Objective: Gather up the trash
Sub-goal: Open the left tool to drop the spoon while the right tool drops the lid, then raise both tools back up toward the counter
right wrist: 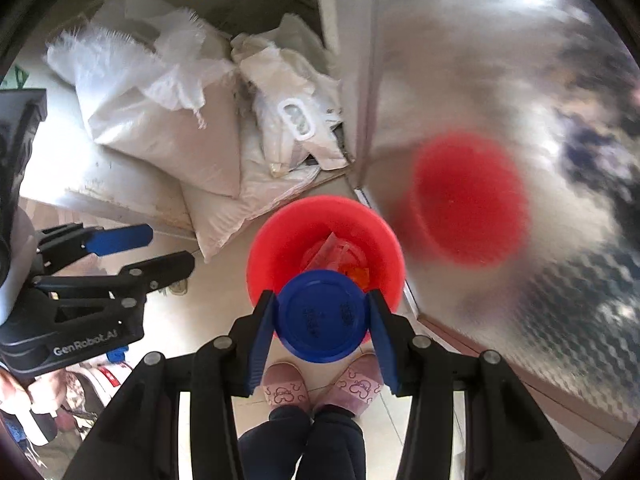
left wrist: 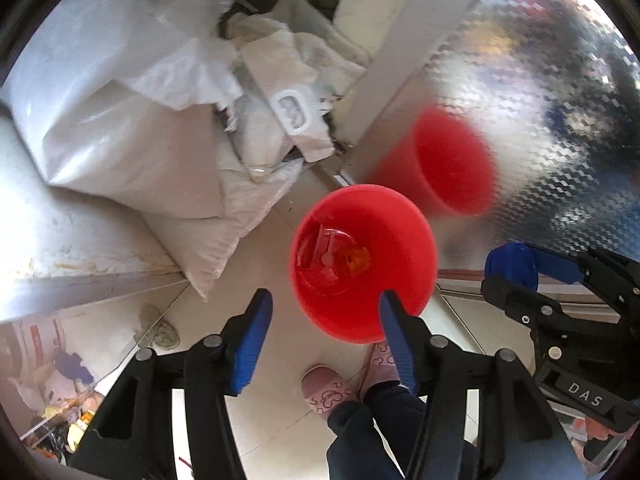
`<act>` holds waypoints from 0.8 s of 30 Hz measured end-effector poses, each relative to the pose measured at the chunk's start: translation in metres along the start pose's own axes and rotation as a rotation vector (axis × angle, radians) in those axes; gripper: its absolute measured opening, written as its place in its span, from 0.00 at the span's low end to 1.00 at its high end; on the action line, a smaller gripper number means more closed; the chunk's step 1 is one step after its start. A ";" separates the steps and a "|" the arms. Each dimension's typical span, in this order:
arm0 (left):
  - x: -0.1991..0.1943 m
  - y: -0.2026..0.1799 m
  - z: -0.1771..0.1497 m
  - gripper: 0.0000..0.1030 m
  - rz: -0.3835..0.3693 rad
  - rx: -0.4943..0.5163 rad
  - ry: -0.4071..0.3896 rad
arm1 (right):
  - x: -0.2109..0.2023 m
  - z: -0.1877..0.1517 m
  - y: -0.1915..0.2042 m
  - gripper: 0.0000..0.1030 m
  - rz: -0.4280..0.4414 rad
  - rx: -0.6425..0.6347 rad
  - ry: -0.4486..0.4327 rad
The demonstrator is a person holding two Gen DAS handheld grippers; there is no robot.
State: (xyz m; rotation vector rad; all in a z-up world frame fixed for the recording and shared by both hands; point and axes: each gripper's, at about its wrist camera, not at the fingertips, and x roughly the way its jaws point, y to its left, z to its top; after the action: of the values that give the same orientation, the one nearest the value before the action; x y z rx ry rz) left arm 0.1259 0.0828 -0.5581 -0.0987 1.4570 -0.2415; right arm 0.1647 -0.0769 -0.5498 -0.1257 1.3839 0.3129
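Blue lid (right wrist: 323,316) pinched edge-on by right gripper (right wrist: 322,334), hanging above red bin (right wrist: 264,256) on floor. Looks light, stiff, slick plastic; rim grip suits. Left gripper (left wrist: 326,334) spread, empty.

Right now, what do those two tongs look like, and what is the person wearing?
Both tongs are black plastic frames with round silver bolts and two flat, ribbed blue fingers. The left tongs carry white "GenRobot.AI" lettering on the body; the right tongs show "DAS". No cables are visible. The person wears dark trousers and pink slippers with a heart pattern.
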 end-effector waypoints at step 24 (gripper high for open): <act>-0.065 0.002 -0.037 0.69 0.044 -0.018 -0.049 | -0.036 -0.009 0.033 0.63 -0.026 -0.155 0.007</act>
State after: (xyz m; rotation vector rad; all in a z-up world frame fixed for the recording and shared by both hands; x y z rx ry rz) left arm 0.0835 0.1017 -0.5000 -0.0870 1.4115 -0.1888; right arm 0.1414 -0.0531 -0.5127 -0.2727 1.3634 0.3986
